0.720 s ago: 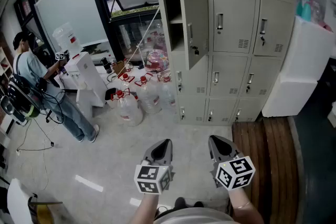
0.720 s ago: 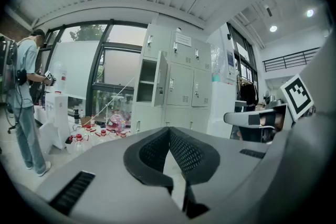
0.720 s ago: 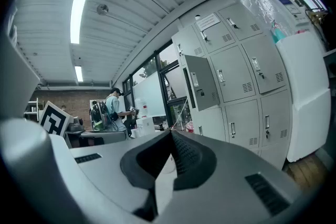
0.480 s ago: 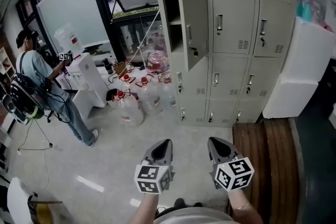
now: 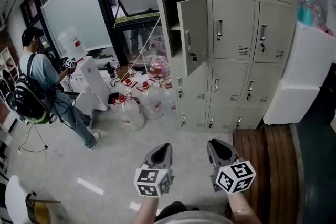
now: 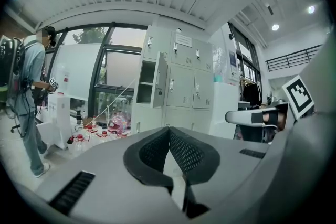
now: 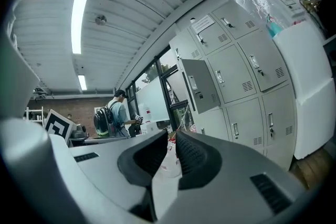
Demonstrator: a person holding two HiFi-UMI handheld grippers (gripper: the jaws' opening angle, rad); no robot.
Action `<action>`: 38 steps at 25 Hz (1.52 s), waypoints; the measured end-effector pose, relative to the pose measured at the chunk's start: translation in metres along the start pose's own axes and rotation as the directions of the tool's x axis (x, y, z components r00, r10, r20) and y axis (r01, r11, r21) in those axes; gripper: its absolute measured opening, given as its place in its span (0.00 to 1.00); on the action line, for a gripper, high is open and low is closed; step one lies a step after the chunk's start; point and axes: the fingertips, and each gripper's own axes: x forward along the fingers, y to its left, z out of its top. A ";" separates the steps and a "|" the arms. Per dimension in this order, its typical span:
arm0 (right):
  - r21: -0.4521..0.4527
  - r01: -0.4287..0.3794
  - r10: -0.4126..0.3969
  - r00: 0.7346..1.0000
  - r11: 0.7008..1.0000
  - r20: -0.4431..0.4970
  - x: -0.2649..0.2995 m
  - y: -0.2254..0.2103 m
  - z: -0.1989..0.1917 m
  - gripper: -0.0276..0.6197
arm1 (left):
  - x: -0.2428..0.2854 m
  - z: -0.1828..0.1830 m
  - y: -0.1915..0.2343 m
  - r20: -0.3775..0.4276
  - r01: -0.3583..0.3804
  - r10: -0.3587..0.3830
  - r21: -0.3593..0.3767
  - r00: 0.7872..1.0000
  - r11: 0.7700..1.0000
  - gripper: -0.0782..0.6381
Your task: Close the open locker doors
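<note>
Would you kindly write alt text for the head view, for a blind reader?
A grey metal locker door hangs open in a bank of closed grey lockers; below, the left claw and right claw are held low and empty, short of it.

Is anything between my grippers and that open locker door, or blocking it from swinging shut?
Nothing visible blocks it. Only bare floor lies between the left gripper, the right gripper and the open locker door. The water jugs stand off to the left, lower than the door's swing.
</note>
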 end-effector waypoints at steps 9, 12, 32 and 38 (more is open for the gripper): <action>0.022 -0.025 0.025 1.000 0.999 0.003 0.021 -0.010 0.005 0.21 | 0.016 -0.003 0.016 -0.004 -0.029 0.029 0.000 1.000 1.000 0.14; 0.025 -0.022 0.022 1.000 0.999 0.013 0.044 -0.019 0.011 0.21 | 0.038 0.001 0.032 -0.001 -0.027 0.027 -0.002 1.000 1.000 0.14; -0.076 0.108 -0.093 0.980 0.991 0.174 0.327 -0.092 0.120 0.21 | 0.276 0.080 0.216 0.021 0.085 -0.085 0.004 0.996 0.996 0.14; -0.135 0.170 -0.148 0.976 0.976 0.158 0.368 -0.104 0.128 0.21 | 0.305 0.093 0.241 0.027 0.104 -0.104 -0.005 0.994 0.995 0.14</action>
